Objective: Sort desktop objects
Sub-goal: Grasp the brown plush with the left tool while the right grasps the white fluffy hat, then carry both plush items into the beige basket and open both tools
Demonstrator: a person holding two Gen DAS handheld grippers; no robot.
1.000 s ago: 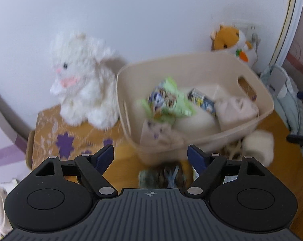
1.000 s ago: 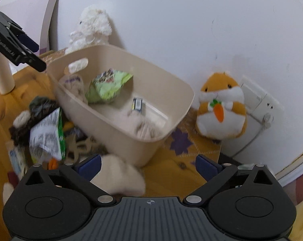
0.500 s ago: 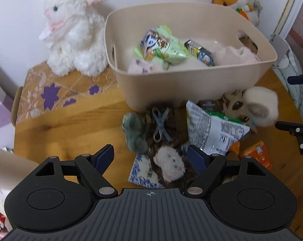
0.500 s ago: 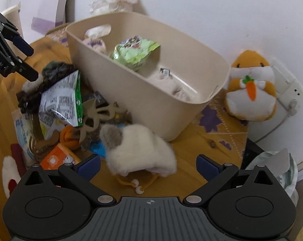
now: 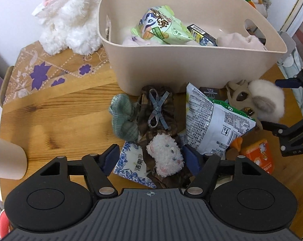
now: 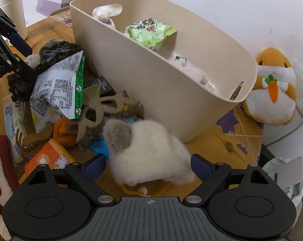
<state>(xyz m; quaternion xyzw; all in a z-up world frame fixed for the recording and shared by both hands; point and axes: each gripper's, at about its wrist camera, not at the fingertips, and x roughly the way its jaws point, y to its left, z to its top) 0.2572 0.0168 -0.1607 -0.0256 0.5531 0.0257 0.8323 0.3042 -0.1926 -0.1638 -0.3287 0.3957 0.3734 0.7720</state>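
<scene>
In the left wrist view my left gripper (image 5: 150, 157) points down over a clutter pile in front of the beige bin (image 5: 191, 66). A small white fluffy plush (image 5: 165, 158) lies on a brown bowed fabric piece (image 5: 155, 110) between its closing jaws, and the pads do not touch it. In the right wrist view my right gripper (image 6: 149, 166) straddles a white furry item (image 6: 151, 152) with a grey patch. Its jaws are closing too, with the pads just at the fur's edges. The bin (image 6: 151, 80) holds a green snack bag (image 5: 161, 26), a small box and a pinkish cloth.
A silver snack bag (image 5: 215, 120), green sock (image 5: 123, 118), blue-patterned tissue packet (image 5: 131, 164), orange box (image 5: 257, 156) and beige claw clip (image 6: 95, 108) crowd the wooden table. A white rabbit plush (image 5: 67, 16) and a hamster plush (image 6: 271, 92) flank the bin. A beige cup (image 5: 5, 158) stands at the left.
Both grippers have sunk toward the table and tipped further down, so the pile now fills each view. Both pairs of jaws have narrowed a little.
</scene>
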